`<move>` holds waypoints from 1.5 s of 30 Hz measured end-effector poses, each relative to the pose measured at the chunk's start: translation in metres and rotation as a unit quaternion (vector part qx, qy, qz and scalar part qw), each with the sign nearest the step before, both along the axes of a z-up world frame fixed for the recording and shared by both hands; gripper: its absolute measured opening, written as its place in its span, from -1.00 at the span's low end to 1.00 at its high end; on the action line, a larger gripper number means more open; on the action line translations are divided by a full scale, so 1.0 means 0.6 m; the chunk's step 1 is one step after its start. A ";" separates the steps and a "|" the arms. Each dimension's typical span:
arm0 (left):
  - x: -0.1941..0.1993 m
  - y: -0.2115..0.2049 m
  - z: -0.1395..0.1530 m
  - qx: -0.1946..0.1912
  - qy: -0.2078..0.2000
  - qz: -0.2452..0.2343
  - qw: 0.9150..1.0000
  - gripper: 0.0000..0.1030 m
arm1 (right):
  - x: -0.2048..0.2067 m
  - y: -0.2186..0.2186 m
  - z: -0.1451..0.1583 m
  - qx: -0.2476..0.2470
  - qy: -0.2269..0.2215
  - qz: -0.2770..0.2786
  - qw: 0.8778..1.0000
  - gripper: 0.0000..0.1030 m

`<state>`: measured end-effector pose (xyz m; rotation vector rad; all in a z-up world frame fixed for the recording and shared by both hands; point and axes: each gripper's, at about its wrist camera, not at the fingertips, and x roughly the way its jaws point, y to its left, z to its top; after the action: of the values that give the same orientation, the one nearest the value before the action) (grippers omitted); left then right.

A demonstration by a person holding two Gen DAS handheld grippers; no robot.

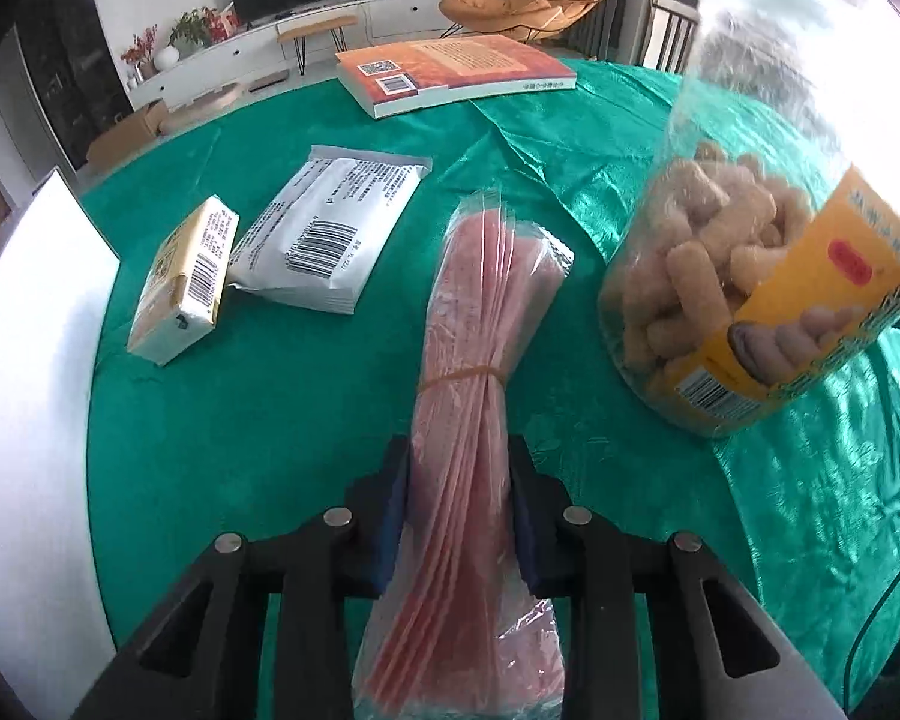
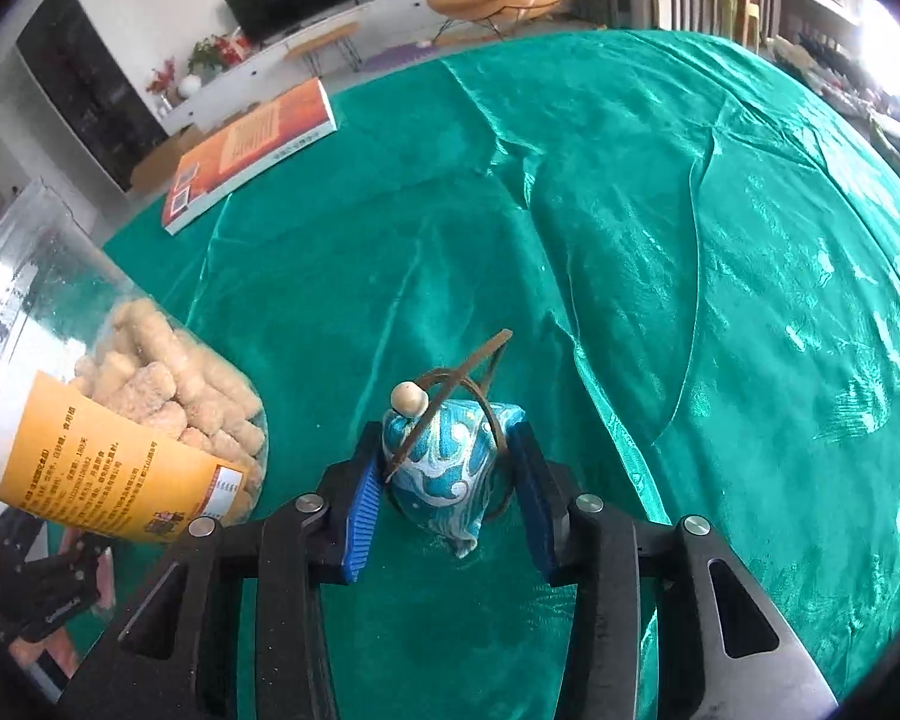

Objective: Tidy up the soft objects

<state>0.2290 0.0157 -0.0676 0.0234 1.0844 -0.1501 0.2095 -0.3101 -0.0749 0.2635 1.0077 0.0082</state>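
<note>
Pink bagged sheets (image 1: 468,420), lengthwise beside the snack jar (image 1: 750,276), sit clenched in the left gripper (image 1: 459,504), while the right gripper (image 2: 444,480) grasps a blue pouch (image 2: 444,468).

Both wrist views steep, close, sharing book (image 1: 456,75)

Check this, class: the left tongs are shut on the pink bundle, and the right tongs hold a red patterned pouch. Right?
Not quite. The pouch in the right tongs is blue and white, as the right wrist view shows. The left tongs are indeed shut on the pink bundle.
</note>
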 end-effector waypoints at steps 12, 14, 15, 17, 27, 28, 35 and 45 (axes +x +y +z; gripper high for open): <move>-0.117 0.216 0.246 -0.137 -0.106 0.053 0.984 -0.46 | -0.047 0.153 0.319 -0.015 -0.176 0.086 0.981 -0.17; -0.171 0.283 0.268 -0.093 -0.118 0.078 0.986 -0.45 | -0.069 0.243 0.350 0.021 -0.185 0.144 0.972 -0.17; -0.189 0.311 0.273 -0.077 -0.120 0.093 0.985 -0.44 | -0.082 0.287 0.358 0.042 -0.185 0.171 0.967 -0.16; -0.239 0.384 0.275 -0.036 -0.118 0.141 0.982 -0.38 | -0.110 0.392 0.364 0.087 -0.177 0.237 0.951 -0.16; -0.344 0.500 0.211 0.057 -0.113 0.247 0.961 0.97 | -0.200 0.667 0.255 0.148 -0.089 0.383 0.907 0.41; -0.342 0.488 0.210 0.043 -0.117 0.239 0.963 0.97 | -0.202 0.654 0.245 0.129 -0.095 0.373 0.914 0.41; -0.309 0.274 0.238 -0.068 -0.137 0.068 0.986 0.97 | -0.231 0.438 0.091 -0.080 -0.102 0.238 0.963 0.41; -0.226 0.005 0.088 -0.001 -0.069 -0.028 0.997 0.97 | -0.267 0.181 -0.008 -0.059 -0.089 0.014 0.994 0.41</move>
<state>0.0933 0.0188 -0.0149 0.0613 0.9464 -0.1965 0.0492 -0.2015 -0.0798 0.1378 0.8319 -0.0023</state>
